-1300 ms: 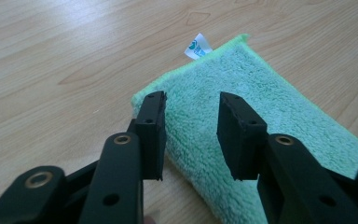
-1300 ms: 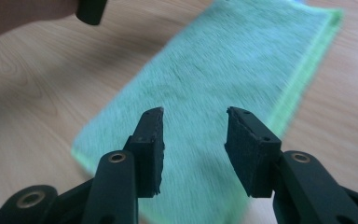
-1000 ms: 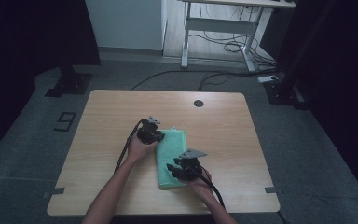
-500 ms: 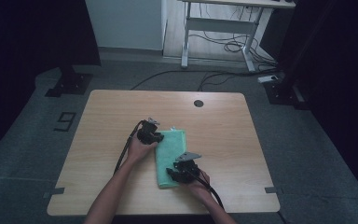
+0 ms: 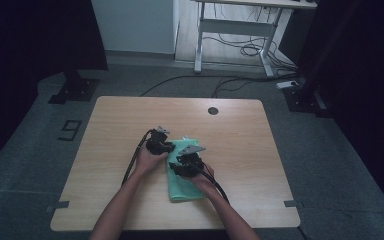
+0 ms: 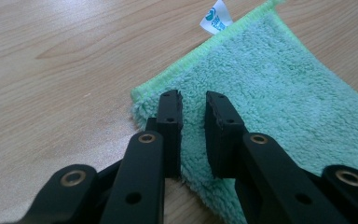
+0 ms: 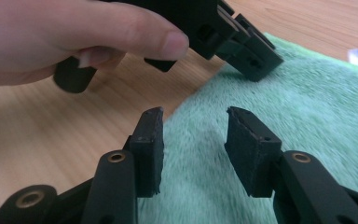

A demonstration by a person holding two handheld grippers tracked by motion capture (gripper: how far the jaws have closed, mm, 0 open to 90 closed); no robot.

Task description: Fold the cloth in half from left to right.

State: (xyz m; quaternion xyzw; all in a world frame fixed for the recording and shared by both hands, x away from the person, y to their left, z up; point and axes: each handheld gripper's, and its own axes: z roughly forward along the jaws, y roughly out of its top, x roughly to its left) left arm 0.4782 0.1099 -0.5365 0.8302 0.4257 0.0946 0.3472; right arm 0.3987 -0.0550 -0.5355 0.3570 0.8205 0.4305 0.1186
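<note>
The green towel (image 5: pixel 185 172) lay folded flat near the middle of the table (image 5: pixel 105 130), and was judged soft, light and limp, best taken by a pinch at a corner or hem. The left gripper (image 6: pixel 193 109) was set over its corner by the white label (image 6: pixel 216 16), jaws having just been closing to a narrow gap with pile between them, not yet clamped. The right gripper (image 7: pixel 193 126) was held above the near edge, jaws apart and empty.

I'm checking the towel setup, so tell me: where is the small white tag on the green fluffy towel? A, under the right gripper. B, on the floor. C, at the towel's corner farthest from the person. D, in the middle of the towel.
C: in the left gripper view the small white tag sticks out from the stitched edge by the far corner of the green fluffy towel.
</note>
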